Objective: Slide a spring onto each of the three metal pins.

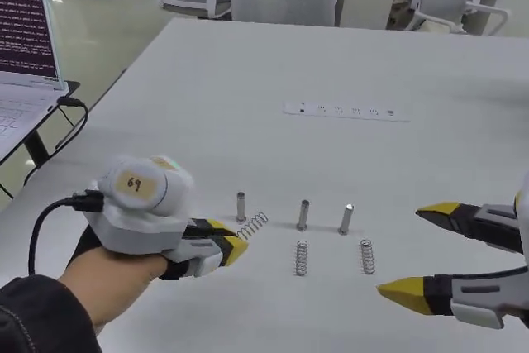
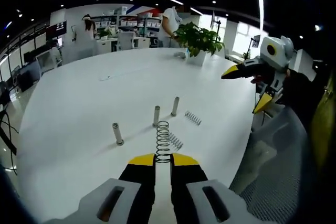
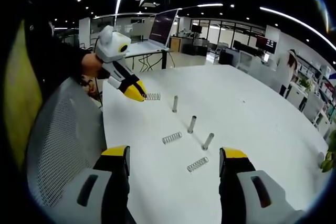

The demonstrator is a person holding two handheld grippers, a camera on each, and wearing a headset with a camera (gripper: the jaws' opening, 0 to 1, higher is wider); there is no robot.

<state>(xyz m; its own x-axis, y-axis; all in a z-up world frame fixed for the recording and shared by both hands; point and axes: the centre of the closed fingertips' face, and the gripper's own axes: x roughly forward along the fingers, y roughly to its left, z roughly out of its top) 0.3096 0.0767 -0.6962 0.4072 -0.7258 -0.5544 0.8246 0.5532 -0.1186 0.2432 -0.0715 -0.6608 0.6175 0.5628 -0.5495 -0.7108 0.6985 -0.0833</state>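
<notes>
the left gripper (image 1: pixel 238 246) pinches 1 spring (image 1: pixel 253 225), its long axis nearly flat, tip just beside the nearest upright pin (image 1: pixel 240 206); the right gripper (image 1: pixel 399 251) hangs open, farther off.

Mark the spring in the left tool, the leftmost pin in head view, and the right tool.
spring (image 2: pixel 163 141), left gripper view, middle coils.
leftmost pin (image 1: pixel 240 207), head view, mid shaft.
right tool (image 1: pixel 399 251), head view, midway between its tips.
</notes>
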